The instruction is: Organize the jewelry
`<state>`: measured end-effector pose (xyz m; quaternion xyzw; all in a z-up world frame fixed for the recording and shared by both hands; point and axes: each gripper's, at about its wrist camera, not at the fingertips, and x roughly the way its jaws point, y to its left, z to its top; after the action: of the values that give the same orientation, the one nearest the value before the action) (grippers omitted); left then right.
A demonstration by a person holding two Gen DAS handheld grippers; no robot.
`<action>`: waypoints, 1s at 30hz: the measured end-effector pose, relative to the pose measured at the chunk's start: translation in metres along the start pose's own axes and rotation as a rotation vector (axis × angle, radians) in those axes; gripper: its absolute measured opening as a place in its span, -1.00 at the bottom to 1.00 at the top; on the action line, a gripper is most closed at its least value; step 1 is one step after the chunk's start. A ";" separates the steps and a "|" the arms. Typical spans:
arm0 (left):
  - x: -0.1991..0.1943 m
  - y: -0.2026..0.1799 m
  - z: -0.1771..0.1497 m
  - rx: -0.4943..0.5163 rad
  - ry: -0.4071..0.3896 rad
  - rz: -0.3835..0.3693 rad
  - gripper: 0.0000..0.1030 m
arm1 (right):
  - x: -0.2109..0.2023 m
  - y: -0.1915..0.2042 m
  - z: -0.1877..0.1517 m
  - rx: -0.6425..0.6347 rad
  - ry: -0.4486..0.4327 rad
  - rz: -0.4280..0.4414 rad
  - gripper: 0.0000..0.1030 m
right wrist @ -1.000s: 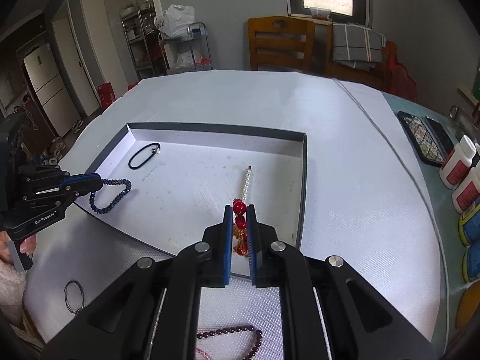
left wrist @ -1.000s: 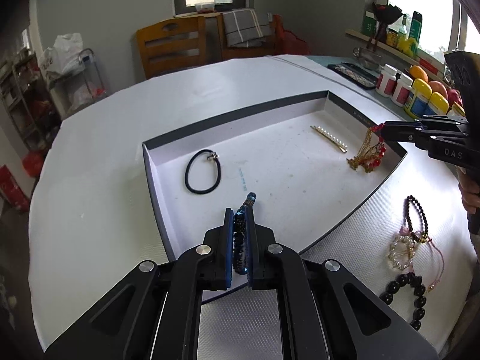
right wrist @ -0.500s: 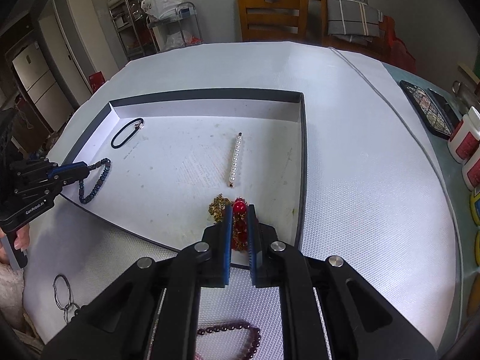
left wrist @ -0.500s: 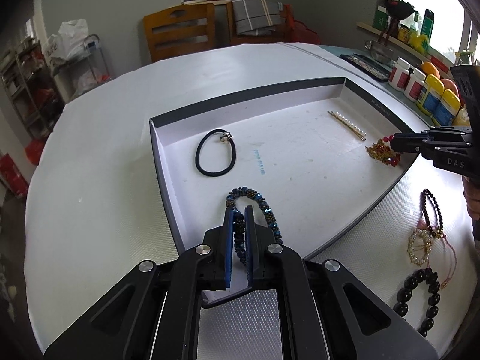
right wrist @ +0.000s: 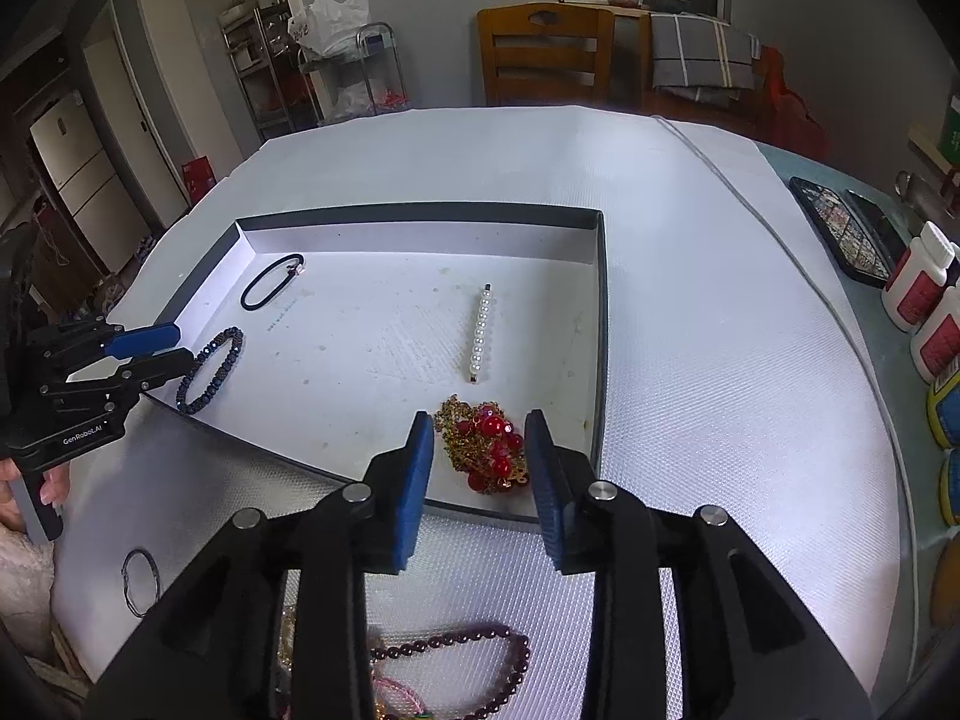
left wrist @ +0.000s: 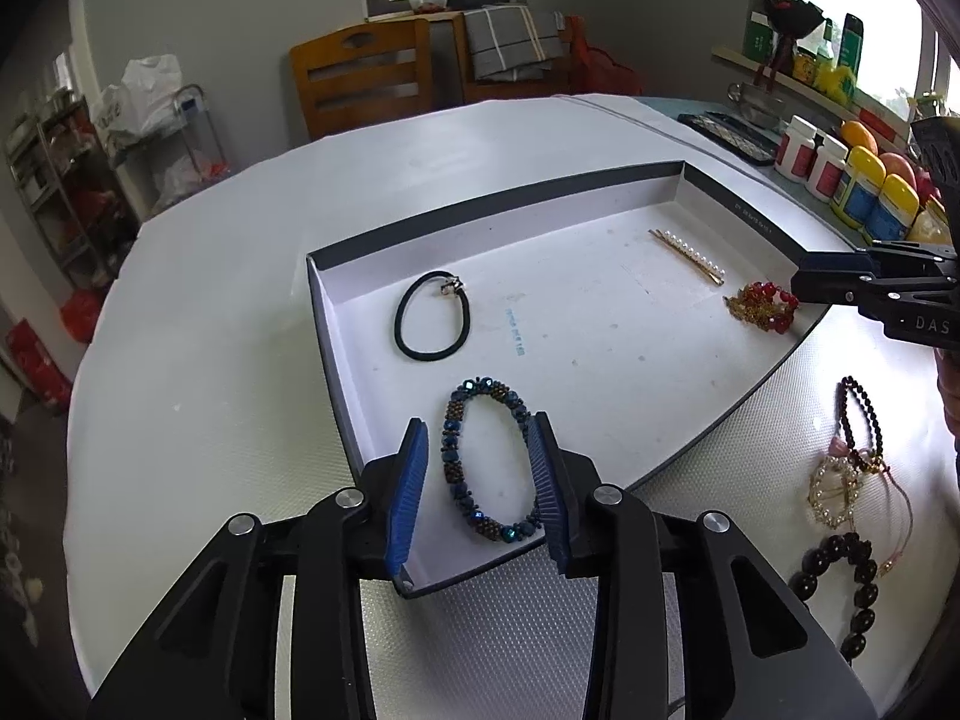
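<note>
A shallow white tray with dark walls [left wrist: 498,198] [right wrist: 420,213] lies on the table. My left gripper [left wrist: 480,468] [right wrist: 153,348] is open over its near corner, and a blue beaded bracelet [left wrist: 487,462] [right wrist: 211,369] lies flat on the tray floor between the fingers. My right gripper [right wrist: 480,462] [left wrist: 798,285] is open at the tray's right edge, and a red and gold beaded piece [right wrist: 489,444] [left wrist: 762,307] lies in a heap between its fingers. A black hair tie [left wrist: 431,324] [right wrist: 271,288] and a pearl hair clip [left wrist: 690,255] [right wrist: 480,333] also lie in the tray.
Outside the tray lie a dark bead bracelet [left wrist: 861,420], a pearl and pink cord piece [left wrist: 837,489], a black bead bracelet [left wrist: 840,582], a purple bead strand [right wrist: 468,654] and a thin ring [right wrist: 141,579]. Bottles [left wrist: 864,192] and a dark flat palette-like item [right wrist: 840,228] stand at the right.
Both grippers lowered into the tray and opened. The blue bracelet and the red and gold piece were let go and now rest on the tray floor.
</note>
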<state>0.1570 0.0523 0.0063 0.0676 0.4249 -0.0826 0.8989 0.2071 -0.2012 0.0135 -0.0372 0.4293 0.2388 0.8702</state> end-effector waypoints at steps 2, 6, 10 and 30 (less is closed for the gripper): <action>-0.004 -0.002 0.000 0.003 -0.011 0.006 0.06 | -0.006 0.001 -0.001 -0.002 -0.013 -0.001 -0.14; -0.013 -0.005 0.000 0.003 -0.035 0.014 0.42 | -0.015 0.003 -0.004 -0.001 -0.034 0.005 0.27; -0.022 -0.007 -0.002 -0.008 -0.056 0.017 0.60 | -0.024 0.010 -0.008 -0.016 -0.049 0.007 0.57; -0.062 -0.034 -0.056 -0.082 -0.069 0.078 0.85 | -0.051 0.030 -0.070 -0.046 -0.045 -0.071 0.89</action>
<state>0.0690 0.0350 0.0174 0.0442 0.3936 -0.0321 0.9176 0.1163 -0.2129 0.0127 -0.0671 0.4023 0.2181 0.8866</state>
